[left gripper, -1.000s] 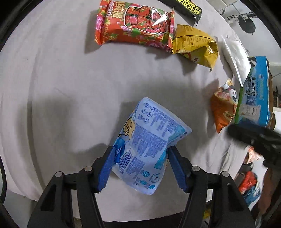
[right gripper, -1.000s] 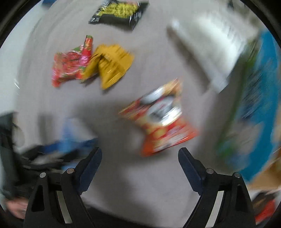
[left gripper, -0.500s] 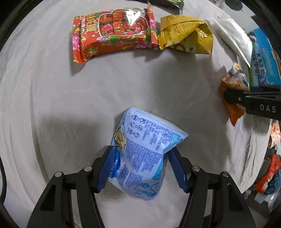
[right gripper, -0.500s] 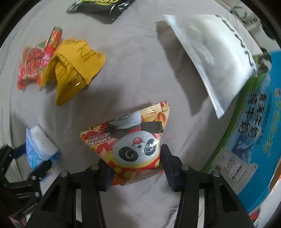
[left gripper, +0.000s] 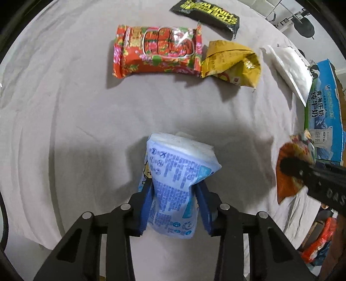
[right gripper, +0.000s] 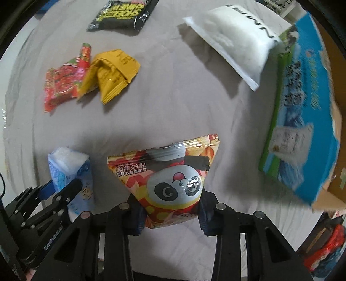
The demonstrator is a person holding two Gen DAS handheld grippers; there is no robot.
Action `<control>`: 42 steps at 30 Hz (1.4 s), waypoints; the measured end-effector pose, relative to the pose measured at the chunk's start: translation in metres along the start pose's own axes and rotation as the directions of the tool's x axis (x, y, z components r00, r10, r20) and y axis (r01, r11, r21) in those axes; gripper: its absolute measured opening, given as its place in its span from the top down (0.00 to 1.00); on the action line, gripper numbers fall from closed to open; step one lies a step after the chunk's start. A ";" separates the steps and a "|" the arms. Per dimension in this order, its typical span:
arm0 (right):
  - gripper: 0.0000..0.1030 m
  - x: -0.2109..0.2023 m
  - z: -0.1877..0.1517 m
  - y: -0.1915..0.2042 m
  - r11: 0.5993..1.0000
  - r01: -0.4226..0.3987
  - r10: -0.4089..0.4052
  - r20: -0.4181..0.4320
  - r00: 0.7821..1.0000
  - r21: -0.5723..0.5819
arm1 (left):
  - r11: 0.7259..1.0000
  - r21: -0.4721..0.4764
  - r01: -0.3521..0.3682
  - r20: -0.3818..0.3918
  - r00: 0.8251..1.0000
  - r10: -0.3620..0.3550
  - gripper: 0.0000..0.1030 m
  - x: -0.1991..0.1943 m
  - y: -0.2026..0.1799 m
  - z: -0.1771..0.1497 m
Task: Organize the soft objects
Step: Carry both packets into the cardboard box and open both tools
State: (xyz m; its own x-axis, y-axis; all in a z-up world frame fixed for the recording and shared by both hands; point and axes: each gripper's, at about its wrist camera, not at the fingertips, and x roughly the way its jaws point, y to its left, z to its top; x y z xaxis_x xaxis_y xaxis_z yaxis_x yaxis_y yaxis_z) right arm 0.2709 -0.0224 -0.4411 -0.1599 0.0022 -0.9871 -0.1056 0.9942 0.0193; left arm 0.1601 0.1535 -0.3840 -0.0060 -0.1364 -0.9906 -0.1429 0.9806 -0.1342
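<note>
The blue pack (left gripper: 173,186) is clamped in the left hand-held gripper (left gripper: 174,207), the panda bag (right gripper: 170,183) in the right hand-held gripper (right gripper: 170,210). Pick-up looks done; both likely need carrying to the box (right gripper: 302,121) at the tabletop's right edge.

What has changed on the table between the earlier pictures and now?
The right hand-held gripper, open a second ago, closed on the panda bag. The left hand-held gripper squeezed tighter on the blue pack. The red pack, yellow bag, black bag and white pouch stayed where they were.
</note>
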 end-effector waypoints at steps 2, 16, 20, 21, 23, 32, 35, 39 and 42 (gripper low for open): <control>0.61 -0.011 -0.010 -0.002 1.000 -0.011 0.011 0.012 1.000 0.006 | 1.000 0.003 -0.011 0.014 1.000 0.011 0.66 -0.009 -0.009 -0.003; 0.61 -0.118 -0.061 -0.039 0.990 -0.123 0.108 0.208 0.972 0.064 | 0.984 0.159 0.077 0.198 0.974 -0.108 0.67 -0.127 -0.084 -0.017; 0.61 -0.147 -0.086 -0.044 0.986 -0.136 0.106 0.273 0.956 0.092 | 0.970 0.219 0.108 0.232 0.960 -0.159 0.67 -0.156 -0.118 -0.022; 0.61 -0.158 -0.093 -0.048 0.984 -0.144 0.110 0.286 0.952 0.102 | 0.963 0.242 0.117 0.244 0.954 -0.177 0.67 -0.167 -0.131 -0.024; 0.61 -0.178 -0.109 -0.066 0.980 -0.160 0.116 0.315 0.942 0.118 | 0.955 0.268 0.126 0.258 0.946 -0.198 0.67 -0.175 -0.151 -0.023; 0.61 -0.232 -0.137 -0.158 0.960 -0.196 0.099 0.416 0.904 0.198 | 0.917 0.352 0.189 0.256 0.923 -0.288 0.67 -0.207 -0.251 0.001; 0.61 -0.245 -0.136 -0.193 0.953 -0.205 0.091 0.435 0.896 0.222 | 0.907 0.363 0.213 0.227 0.924 -0.308 0.67 -0.204 -0.288 0.020; 0.61 -0.249 -0.122 -0.246 0.941 -0.213 0.080 0.439 0.895 0.262 | 0.898 0.366 0.246 0.170 0.931 -0.324 0.67 -0.182 -0.338 0.056; 0.62 -0.237 -0.098 -0.285 0.937 -0.189 0.051 0.422 0.905 0.292 | 0.897 0.351 0.269 0.100 0.942 -0.322 0.67 -0.149 -0.372 0.085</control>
State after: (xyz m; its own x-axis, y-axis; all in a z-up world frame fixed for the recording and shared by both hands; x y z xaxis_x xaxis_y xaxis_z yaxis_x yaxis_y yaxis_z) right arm 0.2426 -0.3171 -0.1974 0.2636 0.0979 -0.9597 0.2182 0.9630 0.1582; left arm 0.2982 -0.1786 -0.1885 0.1388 -0.4299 -0.8921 0.2172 0.8921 -0.3961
